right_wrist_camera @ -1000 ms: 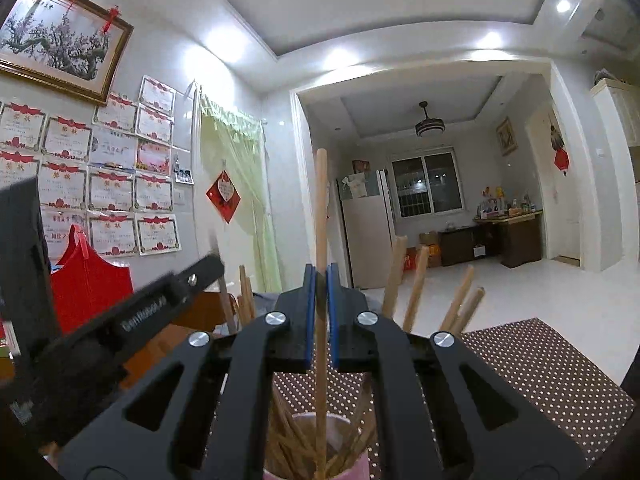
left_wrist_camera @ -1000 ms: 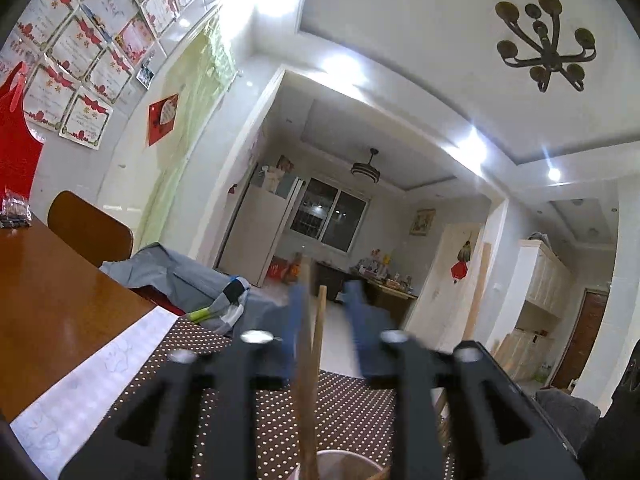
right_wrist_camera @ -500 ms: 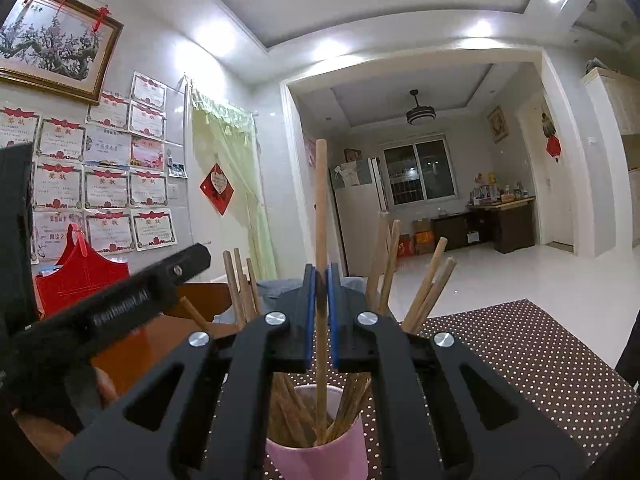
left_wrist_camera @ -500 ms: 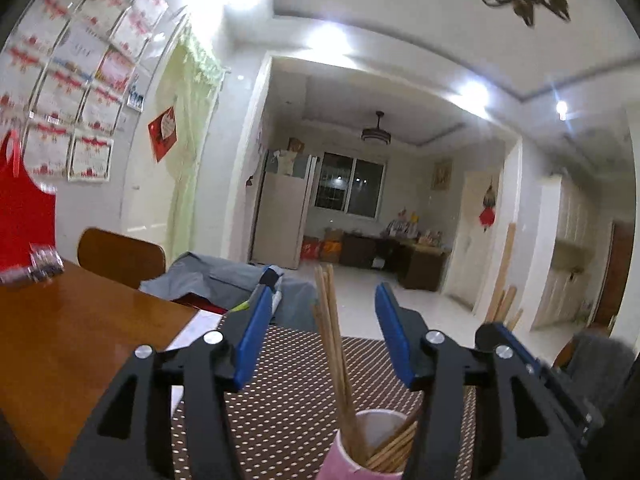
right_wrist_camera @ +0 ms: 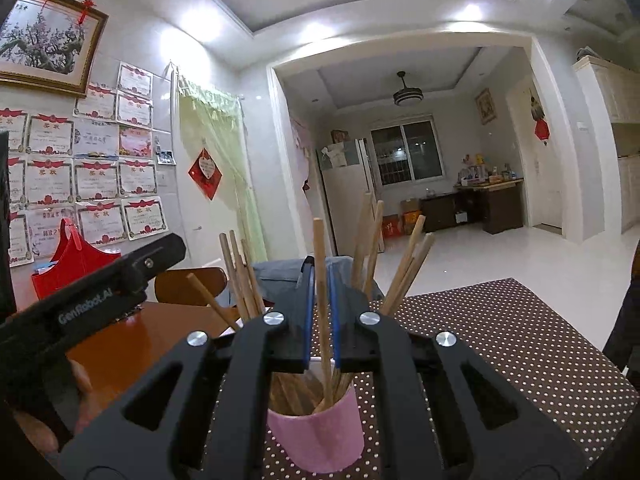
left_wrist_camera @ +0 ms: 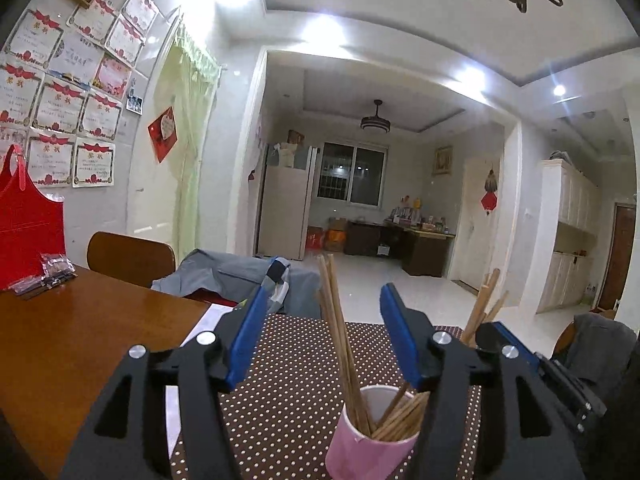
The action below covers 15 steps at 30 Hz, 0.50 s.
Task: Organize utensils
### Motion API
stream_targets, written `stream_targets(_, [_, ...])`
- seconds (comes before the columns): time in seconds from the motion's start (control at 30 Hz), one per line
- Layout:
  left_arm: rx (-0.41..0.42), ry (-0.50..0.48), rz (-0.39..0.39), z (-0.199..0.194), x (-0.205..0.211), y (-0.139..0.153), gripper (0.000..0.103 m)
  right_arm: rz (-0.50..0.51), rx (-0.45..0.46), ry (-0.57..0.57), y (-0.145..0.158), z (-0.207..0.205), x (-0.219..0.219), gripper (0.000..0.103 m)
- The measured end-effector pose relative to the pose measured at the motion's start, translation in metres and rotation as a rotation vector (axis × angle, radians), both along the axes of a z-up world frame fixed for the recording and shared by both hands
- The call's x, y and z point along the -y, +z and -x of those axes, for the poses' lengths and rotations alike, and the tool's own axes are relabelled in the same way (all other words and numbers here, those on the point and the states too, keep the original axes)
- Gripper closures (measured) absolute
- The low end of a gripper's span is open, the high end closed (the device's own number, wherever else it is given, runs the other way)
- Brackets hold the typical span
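Note:
A pink cup stands on a brown dotted mat and holds several wooden chopsticks. My left gripper is open, its blue pads wide apart on either side of the upright chopsticks, touching none. In the right wrist view the same pink cup sits just below my right gripper. The right jaws stand slightly apart around one upright chopstick whose lower end rests in the cup. The left gripper's body shows at the left.
A brown wooden table with a red bag and a small packet lies left. A wooden chair and grey cloth are behind the mat. White paper lies by the mat's left edge.
The left gripper has opened wider and drawn back from the chopsticks. The right gripper has lowered its chopstick into the cup and loosened its jaws around it.

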<state>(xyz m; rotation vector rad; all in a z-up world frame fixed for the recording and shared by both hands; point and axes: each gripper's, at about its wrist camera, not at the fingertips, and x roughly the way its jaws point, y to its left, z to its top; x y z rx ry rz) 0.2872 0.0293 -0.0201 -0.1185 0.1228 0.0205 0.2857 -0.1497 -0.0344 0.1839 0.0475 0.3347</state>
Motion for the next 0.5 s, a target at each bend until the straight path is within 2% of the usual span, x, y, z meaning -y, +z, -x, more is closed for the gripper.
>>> stream_targets(0.13, [-0.017,0.002,-0.013,0.014,-0.001,0.003,0.044,0.008,-0.005,-0.02,0.008,0.015,0.002,0.095])
stream_targets(0.17, [-0.022,0.001,-0.016,0.016,0.0,0.004,0.044,0.009,-0.008,-0.027,0.009,0.018,0.002,0.093])
stream_targets(0.3, [-0.054,-0.004,-0.026,0.029,-0.002,0.007,0.043,0.005,-0.024,-0.04,0.013,0.033,0.006,0.077])
stream_targets(0.43, [-0.076,0.006,-0.049,0.047,-0.003,0.01,0.043,0.014,-0.035,-0.054,0.019,0.051,0.007,0.076])
stream_targets(0.47, [-0.079,0.004,-0.049,0.054,-0.004,0.011,0.043,0.015,-0.042,-0.06,0.021,0.056,0.009,0.072])
stream_targets(0.5, [-0.081,0.004,-0.049,0.058,-0.004,0.012,0.043,0.013,-0.05,-0.065,0.022,0.061,0.01,0.062])
